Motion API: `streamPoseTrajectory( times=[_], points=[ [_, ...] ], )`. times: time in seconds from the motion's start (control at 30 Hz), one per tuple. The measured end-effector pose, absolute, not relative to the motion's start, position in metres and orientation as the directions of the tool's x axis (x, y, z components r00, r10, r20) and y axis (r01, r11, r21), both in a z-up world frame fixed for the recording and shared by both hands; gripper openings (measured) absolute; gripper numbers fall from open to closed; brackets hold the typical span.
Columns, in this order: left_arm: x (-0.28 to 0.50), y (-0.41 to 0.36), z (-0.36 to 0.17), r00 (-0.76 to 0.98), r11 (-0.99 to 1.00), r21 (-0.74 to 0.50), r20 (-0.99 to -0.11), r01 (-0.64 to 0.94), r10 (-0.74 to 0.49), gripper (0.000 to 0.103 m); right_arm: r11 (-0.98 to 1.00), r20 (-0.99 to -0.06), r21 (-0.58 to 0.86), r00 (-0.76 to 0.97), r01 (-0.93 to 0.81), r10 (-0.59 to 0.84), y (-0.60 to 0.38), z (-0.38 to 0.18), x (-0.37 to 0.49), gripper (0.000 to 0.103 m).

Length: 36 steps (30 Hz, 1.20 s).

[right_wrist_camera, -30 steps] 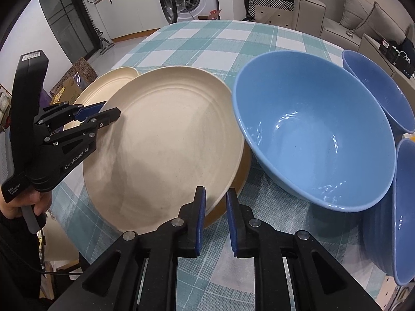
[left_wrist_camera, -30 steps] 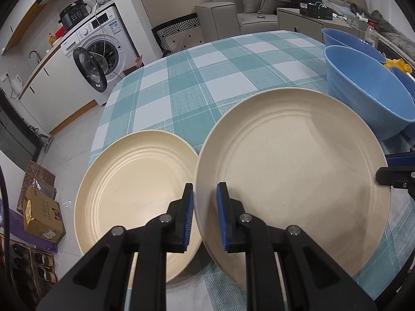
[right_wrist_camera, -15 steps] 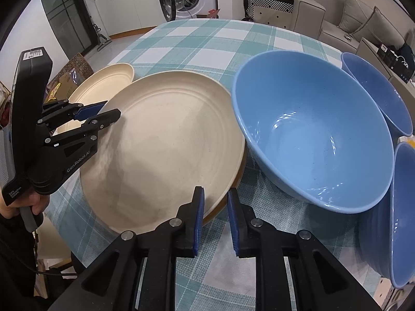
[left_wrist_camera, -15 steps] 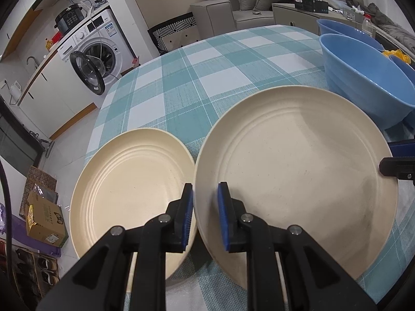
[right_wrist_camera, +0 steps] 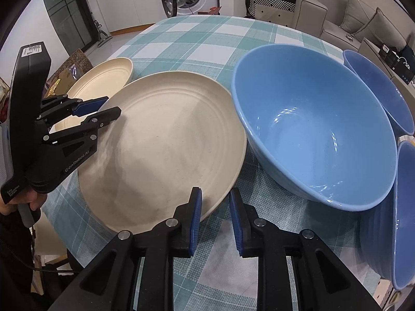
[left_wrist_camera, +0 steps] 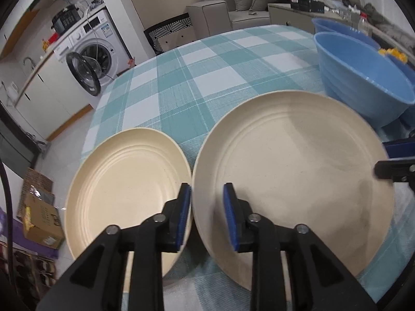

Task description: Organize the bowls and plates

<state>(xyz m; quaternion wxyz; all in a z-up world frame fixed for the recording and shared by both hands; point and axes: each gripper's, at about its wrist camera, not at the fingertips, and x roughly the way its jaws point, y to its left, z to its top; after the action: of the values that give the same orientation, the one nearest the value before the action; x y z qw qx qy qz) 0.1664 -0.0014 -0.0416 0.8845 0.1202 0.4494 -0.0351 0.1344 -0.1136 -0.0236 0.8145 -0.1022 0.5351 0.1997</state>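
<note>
Both fingers opening off big plate [left_wrist_camera: 293,171] rim; left gripper [right_wrist_camera: 109,108] marked "GenRobot.AI".

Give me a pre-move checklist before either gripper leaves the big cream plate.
1. Left gripper letting go: ok, jaws opening; the rim of the large cream plate sits between the pads, unclamped.
2. Right gripper letting go: ok, jaws opening, with the plate's near edge at its left pad.
3. Large plate fully resting on the tablecloth: cannot tell; its near rim reaches the table edge.
4. Small cream plate safely supported: not ok, it juts past the table edge.
5. Big blue bowl apart from the large plate: cannot tell; their rims nearly meet.
</note>
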Motion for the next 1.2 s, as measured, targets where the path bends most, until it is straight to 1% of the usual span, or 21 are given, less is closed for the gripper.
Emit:
streamPoseTrajectory(
  times=[0.03, 0.07, 0.1, 0.13, 0.27, 0.33, 0.37, 0.4, 0.43, 0.47, 0.5, 0.57, 0.7, 0.93, 1.0, 1.2],
  points=[
    [0.165, 0.001, -0.039, 0.594, 0.973, 0.155, -0.804, 0.172, 0.023, 0.037, 0.898, -0.91, 0.05, 0.351, -0.436, 0.221, -0.114, -0.022, 0.133, 0.026],
    [0.164, 0.002, -0.036, 0.596, 0.975, 0.14, -0.803, 0.17, 0.011, 0.039, 0.898, -0.905, 0.055, 0.358, -0.437, 0.23, -0.115, -0.02, 0.132, 0.029],
    [0.162, 0.003, -0.033, 0.6, 0.978, 0.129, -0.8, 0.167, 0.003, 0.044, 0.897, -0.9, 0.057, 0.366, -0.439, 0.237, -0.116, -0.016, 0.131, 0.038],
    [0.16, 0.005, -0.029, 0.604, 0.98, 0.115, -0.797, 0.163, -0.006, 0.048, 0.896, -0.896, 0.06, 0.371, -0.44, 0.242, -0.116, -0.013, 0.131, 0.05],
    [0.151, 0.014, -0.014, 0.618, 0.985, 0.067, -0.785, 0.158, -0.046, 0.05, 0.889, -0.886, 0.076, 0.379, -0.452, 0.268, -0.115, -0.002, 0.128, 0.058],
    [0.145, 0.018, -0.008, 0.628, 0.987, 0.057, -0.777, 0.151, -0.051, 0.052, 0.886, -0.879, 0.075, 0.39, -0.457, 0.275, -0.113, 0.003, 0.126, 0.075],
    [0.141, 0.022, -0.004, 0.634, 0.988, 0.052, -0.772, 0.145, -0.053, 0.053, 0.886, -0.873, 0.072, 0.4, -0.458, 0.278, -0.112, 0.007, 0.125, 0.076],
    [0.138, 0.025, -0.001, 0.639, 0.989, 0.047, -0.768, 0.138, -0.053, 0.058, 0.881, -0.869, 0.073, 0.403, -0.468, 0.286, -0.11, 0.011, 0.124, 0.077],
    [0.135, 0.028, 0.001, 0.644, 0.991, 0.043, -0.764, 0.128, -0.05, 0.075, 0.874, -0.867, 0.075, 0.402, -0.48, 0.295, -0.108, 0.014, 0.123, 0.078],
    [0.132, 0.033, 0.005, 0.655, 0.993, 0.042, -0.755, 0.11, -0.041, 0.086, 0.866, -0.862, 0.079, 0.403, -0.493, 0.308, -0.105, 0.018, 0.121, 0.078],
    [0.13, 0.037, 0.008, 0.669, 0.995, 0.043, -0.743, 0.091, -0.029, 0.101, 0.862, -0.856, 0.082, 0.408, -0.5, 0.318, -0.104, 0.021, 0.12, 0.081],
    [0.123, 0.046, 0.015, 0.693, 0.998, 0.042, -0.721, 0.055, -0.008, 0.103, 0.854, -0.836, 0.095, 0.426, -0.511, 0.347, -0.102, 0.03, 0.119, 0.083],
    [0.115, 0.064, 0.023, 0.705, 1.0, 0.028, -0.709, -0.002, 0.021, 0.103, 0.838, -0.798, 0.123, 0.449, -0.531, 0.401, -0.097, 0.046, 0.123, 0.099],
    [0.102, 0.089, 0.03, 0.722, 0.996, 0.02, -0.688, -0.085, 0.075, 0.103, 0.844, -0.775, 0.127, 0.479, -0.522, 0.413, -0.093, 0.058, 0.137, 0.1],
    [0.1, 0.094, 0.03, 0.723, 0.995, 0.011, -0.686, -0.098, 0.079, 0.103, 0.845, -0.772, 0.127, 0.483, -0.52, 0.414, -0.091, 0.059, 0.141, 0.102],
    [0.092, 0.107, 0.033, 0.73, 0.992, 0.0, -0.677, -0.126, 0.093, 0.103, 0.844, -0.758, 0.125, 0.498, -0.522, 0.421, -0.084, 0.062, 0.148, 0.102]
  ],
)
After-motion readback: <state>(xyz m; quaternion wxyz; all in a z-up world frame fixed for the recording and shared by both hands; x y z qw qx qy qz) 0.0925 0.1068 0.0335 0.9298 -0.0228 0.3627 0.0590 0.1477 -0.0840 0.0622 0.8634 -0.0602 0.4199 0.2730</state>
